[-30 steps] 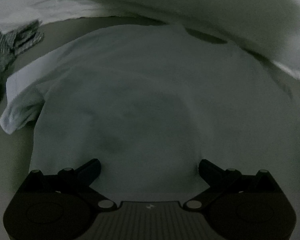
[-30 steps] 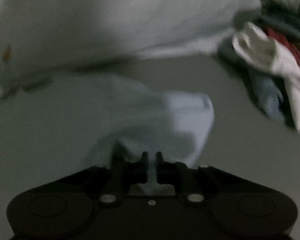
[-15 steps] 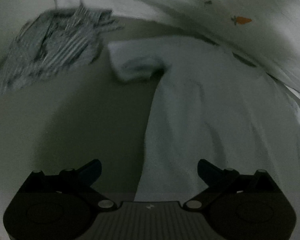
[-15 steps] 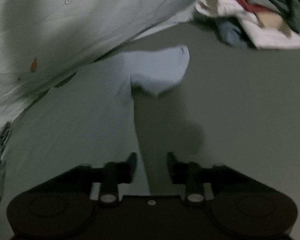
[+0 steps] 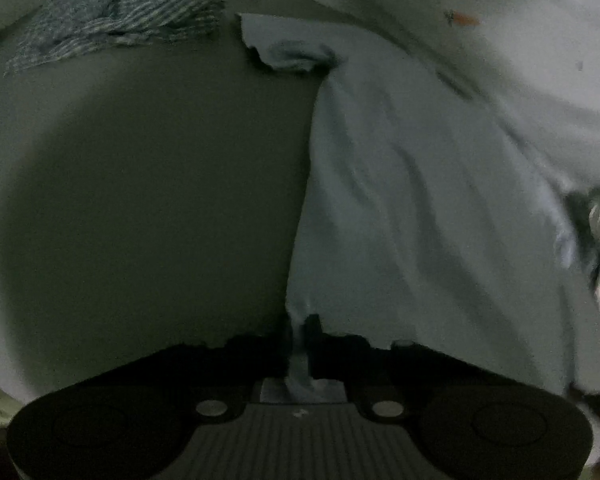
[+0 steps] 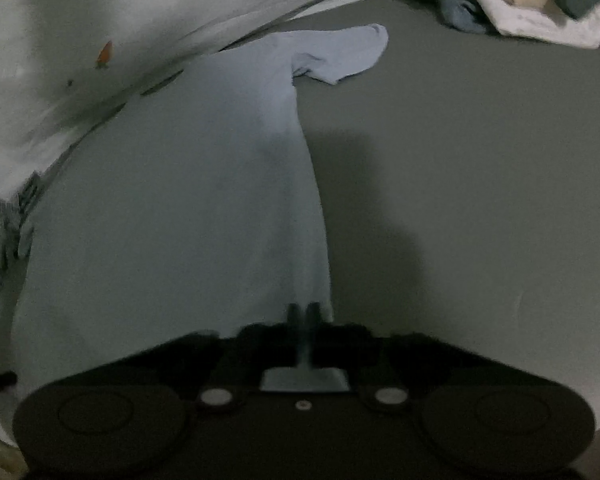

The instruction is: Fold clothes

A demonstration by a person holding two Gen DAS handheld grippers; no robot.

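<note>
Two bottom corners of the pale blue T-shirt [image 5: 400, 184] are pinched: the left gripper [image 5: 300, 336] is clenched on the left hem corner, the right gripper [image 6: 302, 320] on the right one, cloth seen between both sets of jaws. The shirt is spread flat on the grey surface [image 6: 480, 200], its long axis running straight away from the jaws to the sleeves [image 6: 340, 54] at the far end. Half a second earlier both sets of jaws were parted above the hem, nothing being held.
</note>
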